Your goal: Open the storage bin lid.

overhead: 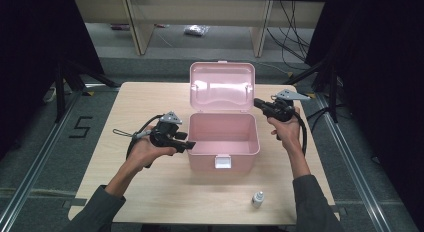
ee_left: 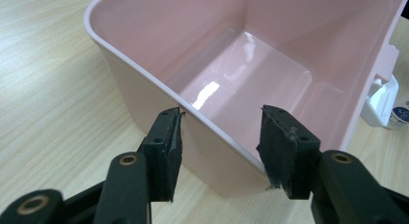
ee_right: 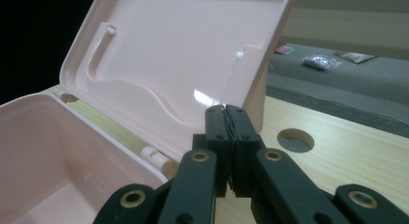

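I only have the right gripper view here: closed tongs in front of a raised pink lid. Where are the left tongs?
Observer: The left tongs are open, straddling the pink box's left wall.
Operator: Anything inside the box?
Observer: No, the left gripper view shows a bare, glossy floor.
Operator: Anything else on the table?
Observer: A small white bottle stands near the front edge, right of the box.
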The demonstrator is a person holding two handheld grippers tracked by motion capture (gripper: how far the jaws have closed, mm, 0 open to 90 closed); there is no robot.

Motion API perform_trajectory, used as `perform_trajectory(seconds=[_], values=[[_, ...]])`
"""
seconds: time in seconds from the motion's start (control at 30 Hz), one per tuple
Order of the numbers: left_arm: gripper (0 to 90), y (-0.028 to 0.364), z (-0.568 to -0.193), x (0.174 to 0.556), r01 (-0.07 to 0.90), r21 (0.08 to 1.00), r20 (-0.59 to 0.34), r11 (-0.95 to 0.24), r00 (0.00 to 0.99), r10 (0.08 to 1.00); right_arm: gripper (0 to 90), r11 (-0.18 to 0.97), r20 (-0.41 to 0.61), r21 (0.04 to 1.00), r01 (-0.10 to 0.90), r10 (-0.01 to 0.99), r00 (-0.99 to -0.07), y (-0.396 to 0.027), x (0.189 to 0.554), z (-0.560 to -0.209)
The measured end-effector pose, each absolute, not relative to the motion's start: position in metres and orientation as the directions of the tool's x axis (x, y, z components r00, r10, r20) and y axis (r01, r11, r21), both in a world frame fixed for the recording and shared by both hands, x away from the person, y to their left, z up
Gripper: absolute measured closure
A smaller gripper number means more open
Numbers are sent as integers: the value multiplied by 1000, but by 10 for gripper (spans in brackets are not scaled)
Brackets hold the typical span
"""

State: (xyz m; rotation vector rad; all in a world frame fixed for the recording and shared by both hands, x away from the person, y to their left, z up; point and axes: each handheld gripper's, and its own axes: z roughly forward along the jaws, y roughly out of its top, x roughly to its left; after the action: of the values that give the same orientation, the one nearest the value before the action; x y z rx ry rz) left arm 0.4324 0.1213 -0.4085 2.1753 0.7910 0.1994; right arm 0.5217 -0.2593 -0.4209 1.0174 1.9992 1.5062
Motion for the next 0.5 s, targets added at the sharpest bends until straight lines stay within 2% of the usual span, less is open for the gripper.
perform_trajectory(seconds=[0.1, 0.23, 0.43, 0.5], values=[[501, 121, -409, 432, 474, 733, -113, -487, 792, 600, 895, 124, 119, 937, 328, 766, -631, -257, 520, -421], [496, 121, -408, 432, 473, 734, -111, -487, 791, 601, 886, 129, 112, 938, 321, 766, -634, -256, 517, -419], [496, 122, -408, 432, 467, 738, -110, -487, 796, 596, 823, 187, 35, 942, 278, 771, -636, -262, 501, -403], [494, 122, -408, 431, 468, 736, -112, -489, 796, 594, 793, 204, 32, 933, 296, 774, -633, -265, 488, -397]])
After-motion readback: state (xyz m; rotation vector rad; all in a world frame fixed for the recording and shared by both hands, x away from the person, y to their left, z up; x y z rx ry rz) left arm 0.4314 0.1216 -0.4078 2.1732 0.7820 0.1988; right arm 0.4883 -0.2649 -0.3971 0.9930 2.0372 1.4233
